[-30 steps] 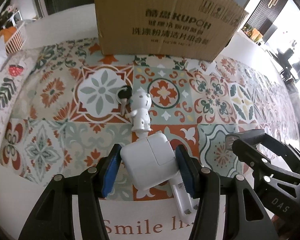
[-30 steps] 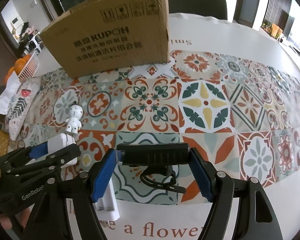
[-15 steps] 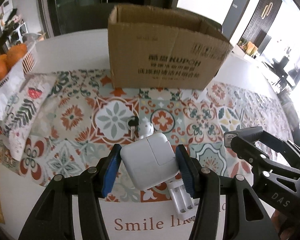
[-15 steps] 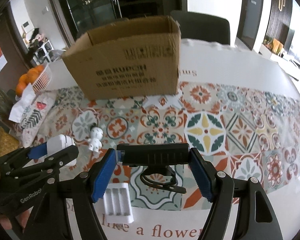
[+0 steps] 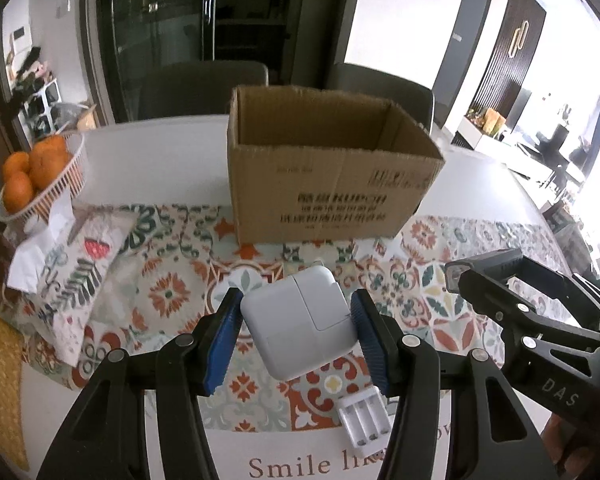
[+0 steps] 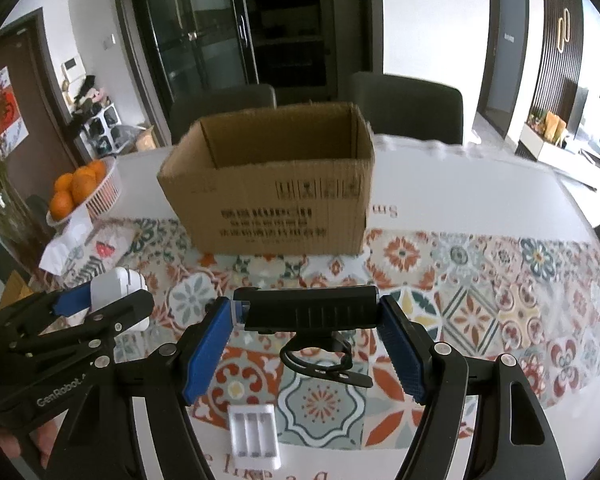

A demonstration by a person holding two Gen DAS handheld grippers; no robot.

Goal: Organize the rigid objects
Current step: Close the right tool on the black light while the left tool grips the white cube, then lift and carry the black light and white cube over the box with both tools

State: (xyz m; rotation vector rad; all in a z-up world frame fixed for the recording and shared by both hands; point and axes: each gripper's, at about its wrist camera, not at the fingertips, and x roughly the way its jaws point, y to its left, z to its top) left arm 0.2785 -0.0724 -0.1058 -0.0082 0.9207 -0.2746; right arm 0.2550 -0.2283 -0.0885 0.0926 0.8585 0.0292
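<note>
Cardboard makes up the one box (image 5: 324, 176), open-topped at the far side of the patterned cloth (image 6: 480, 280). One white charger (image 5: 300, 322) is clamped in the left gripper (image 5: 298, 334); one black bike light (image 6: 310, 308) is clamped in the right gripper (image 6: 308, 344). One white battery tray (image 6: 254, 434) lies on the cloth by the near edge. Four oranges (image 5: 30, 170) fill one basket (image 5: 66, 184). Since a second ago both grippers have risen with their loads, the box's inside has come into view, and the figurine has gone behind the charger.
</note>
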